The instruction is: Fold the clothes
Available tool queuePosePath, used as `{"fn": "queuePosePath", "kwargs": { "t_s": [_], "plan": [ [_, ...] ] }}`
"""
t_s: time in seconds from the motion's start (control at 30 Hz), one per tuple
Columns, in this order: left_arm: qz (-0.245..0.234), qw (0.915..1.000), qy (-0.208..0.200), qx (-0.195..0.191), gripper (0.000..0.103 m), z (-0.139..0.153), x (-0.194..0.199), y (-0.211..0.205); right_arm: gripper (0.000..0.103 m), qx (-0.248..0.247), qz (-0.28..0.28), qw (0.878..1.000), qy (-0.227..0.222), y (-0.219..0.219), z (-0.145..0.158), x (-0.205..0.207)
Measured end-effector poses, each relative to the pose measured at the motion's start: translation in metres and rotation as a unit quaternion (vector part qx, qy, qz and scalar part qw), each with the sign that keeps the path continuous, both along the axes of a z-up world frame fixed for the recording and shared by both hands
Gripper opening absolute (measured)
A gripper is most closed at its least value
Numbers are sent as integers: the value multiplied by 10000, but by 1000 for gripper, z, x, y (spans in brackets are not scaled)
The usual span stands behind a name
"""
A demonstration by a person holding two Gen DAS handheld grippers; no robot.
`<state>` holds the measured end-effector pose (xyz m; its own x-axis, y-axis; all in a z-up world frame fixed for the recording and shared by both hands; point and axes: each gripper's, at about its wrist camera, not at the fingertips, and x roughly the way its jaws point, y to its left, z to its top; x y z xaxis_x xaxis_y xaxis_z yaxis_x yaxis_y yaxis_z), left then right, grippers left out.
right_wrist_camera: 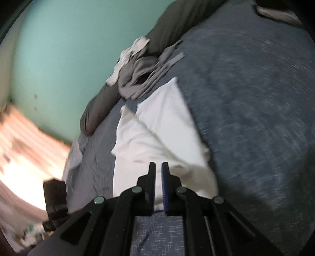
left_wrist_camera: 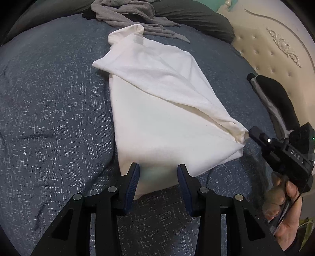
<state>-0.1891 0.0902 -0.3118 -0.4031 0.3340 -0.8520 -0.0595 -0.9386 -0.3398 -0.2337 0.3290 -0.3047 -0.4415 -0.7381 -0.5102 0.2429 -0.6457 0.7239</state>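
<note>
Two grippers are at work on one white garment point(left_wrist_camera: 157, 110), which lies part-folded on the blue-grey bedspread point(left_wrist_camera: 49, 98), running away from you toward the heap of grey clothes point(left_wrist_camera: 130, 15) near the far edge of the bed.

Your right gripper point(left_wrist_camera: 251, 134) has its fingers drawn nearly together on a bunched corner of the white cloth at the garment's near right side; from the left wrist view the fabric gathers into a point right at the tips, so you seem to have that corner pinched. In the right wrist view the picture is blurred, and the fingers point(right_wrist_camera: 151, 177) stand narrow with white cloth showing in the slim gap between them.

Your left gripper point(left_wrist_camera: 158, 173) hovers over the near hem, its fingers point(left_wrist_camera: 133, 181) partly spread and gripping nothing. Whether they touch the cloth I cannot tell.

You look to be mid-fold: a side flap already lies diagonally across the body, and the pinched corner is the one to carry. Next, I judge, take that corner across toward the left edge and lay it flat, keeping the pinch firm so the cloth does not slip out. Let your left fingers steady the near hem so the body stays put on the bed, and watch that the diagonal flap does not drag open.
</note>
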Motion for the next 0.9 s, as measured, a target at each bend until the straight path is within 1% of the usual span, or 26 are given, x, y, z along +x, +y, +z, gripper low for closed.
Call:
{"fn": "queuePosePath", "kwargs": {
  "t_s": [0.07, 0.13, 0.23, 0.3, 0.33, 0.4, 0.47, 0.53, 0.57, 0.6, 0.67, 0.73, 0.77, 0.8, 0.83, 0.9],
  "plan": [
    [28, 9999, 28, 155, 43, 0, 0, -4, 7, 64, 203, 9998, -43, -11, -3, 0],
    [50, 9996, 77, 279, 44, 0, 0, -10, 7, 243, 278, 9992, -176, -19, -11, 0],
    [125, 9991, 175, 367, 44, 1, 2, -22, 7, 626, 104, 9974, -327, -17, -23, -2],
    [197, 9983, 273, 469, 44, 3, 6, -32, 7, 1024, -60, 9945, -212, -14, -21, -2],
    [246, 9978, 326, 530, 44, 3, 7, -38, 7, 1142, -72, 9934, -106, -15, -16, 0],
    [376, 9960, 437, 685, 44, 3, 11, -51, 7, 1334, -27, 9909, 146, -21, -5, 4],
    [520, 9944, 522, 762, 45, 3, 13, -64, 7, 1417, 84, 9893, 331, -31, 3, 6],
    [635, 9931, 573, 800, 49, 3, 15, -73, 15, 1414, 278, 9883, 491, -44, 11, 8],
    [670, 9926, 588, 820, 51, 1, 16, -77, 23, 1419, 403, 9875, 547, -53, 15, 7],
    [691, 9923, 597, 833, 51, -1, 17, -81, 26, 1487, 556, 9855, 593, -65, 18, 5],
    [695, 9927, 591, 788, 51, -5, 18, -87, 26, 1804, 874, 9772, 703, -88, 22, 1],
    [696, 9931, 604, 732, 51, -7, 19, -93, 27, 2285, 1191, 9618, 927, -116, 27, -3],
    [691, 9933, 609, 697, 52, -7, 18, -96, 31, 2512, 1344, 9530, 1029, -128, 28, -5],
    [681, 9936, 613, 657, 52, -6, 17, -99, 37, 2722, 1498, 9441, 1100, -139, 28, -7],
    [671, 9939, 616, 617, 52, -6, 17, -101, 40, 2888, 1634, 9363, 1147, -148, 28, -10],
    [651, 9941, 650, 568, 52, -3, 15, -106, 42, 3058, 1838, 9270, 1159, -164, 28, -17]
  ]
}}
